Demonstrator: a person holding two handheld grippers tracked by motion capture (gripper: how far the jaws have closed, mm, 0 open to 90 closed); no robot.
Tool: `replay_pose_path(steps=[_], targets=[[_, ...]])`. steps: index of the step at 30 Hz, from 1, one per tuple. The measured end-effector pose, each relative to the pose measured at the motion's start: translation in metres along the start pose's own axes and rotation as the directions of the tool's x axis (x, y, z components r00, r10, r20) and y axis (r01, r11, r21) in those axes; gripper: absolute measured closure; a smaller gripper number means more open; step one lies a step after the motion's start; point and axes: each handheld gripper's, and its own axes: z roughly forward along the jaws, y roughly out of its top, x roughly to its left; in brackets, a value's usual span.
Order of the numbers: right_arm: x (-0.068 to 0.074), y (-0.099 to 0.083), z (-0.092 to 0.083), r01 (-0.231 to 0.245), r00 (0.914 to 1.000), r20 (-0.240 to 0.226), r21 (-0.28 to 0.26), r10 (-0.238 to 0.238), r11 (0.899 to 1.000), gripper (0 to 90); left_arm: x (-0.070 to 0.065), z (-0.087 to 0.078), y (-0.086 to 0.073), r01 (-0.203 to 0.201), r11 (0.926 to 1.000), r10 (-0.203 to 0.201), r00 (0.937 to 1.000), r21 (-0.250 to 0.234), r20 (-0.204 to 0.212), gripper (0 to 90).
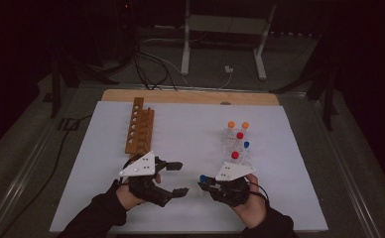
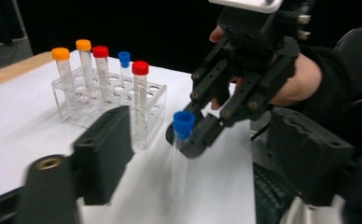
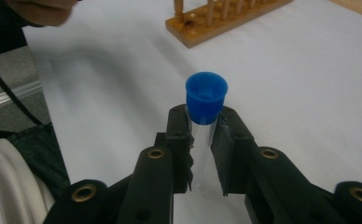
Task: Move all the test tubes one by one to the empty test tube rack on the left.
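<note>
A clear tube with a blue cap point(image 3: 206, 95) stands upright, and my right gripper point(image 3: 202, 123) is shut on it just under the cap. From above, that gripper point(image 1: 204, 183) sits near the table's front, right of centre. My left gripper point(image 1: 179, 178) faces it from the left, jaws apart with nothing between the pads. In the left gripper view the blue-capped tube point(image 2: 183, 140) hangs just beyond my left gripper point(image 2: 202, 140) jaws, held by the right gripper point(image 2: 188, 142). A clear plastic rack point(image 2: 109, 100) holds several tubes with orange, red and blue caps.
A wooden tube rack point(image 1: 140, 126) stands at the back left of the white table sheet point(image 1: 190, 124), seen too in the right gripper view point(image 3: 226, 18). The clear rack point(image 1: 237, 144) stands right of centre, just behind my right hand. Cables and a metal stand lie on the floor beyond.
</note>
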Motion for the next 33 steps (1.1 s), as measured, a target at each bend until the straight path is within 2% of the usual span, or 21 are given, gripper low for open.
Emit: replay_pose_path(steps=[2,3,4,9,23,33], targets=[[0.001,0.001,0.001,0.001,1.0000,-0.007,-0.002,-0.001,1.000,76.8,0.001,0.005,0.001,-0.008,1.0000,0.008,1.0000,0.003,-0.005,34.0],[0.001,0.001,0.001,0.001,1.0000,-0.007,-0.002,-0.001,1.000,76.8,0.001,0.007,0.002,-0.010,0.9999,0.010,0.9999,0.001,-0.011,34.0],[0.002,0.002,0.001,0.001,1.0000,-0.008,-0.003,-0.001,1.000,76.8,0.002,0.009,0.002,-0.010,0.9999,0.010,0.9998,0.006,-0.015,39.0],[0.004,0.004,0.003,0.005,0.9999,-0.013,-0.001,-0.005,1.000,76.8,0.004,0.019,0.002,-0.007,0.9999,0.007,1.0000,0.014,-0.006,47.3],[0.004,0.005,0.002,0.002,0.9999,-0.013,-0.006,-0.002,1.000,76.8,0.006,0.037,0.000,-0.039,0.9975,0.040,0.9991,0.059,-0.011,66.8],[0.003,0.005,0.000,-0.001,1.0000,-0.004,-0.010,0.001,1.000,76.8,0.008,0.043,0.000,-0.045,0.9962,0.044,0.9990,0.075,0.006,74.9]])
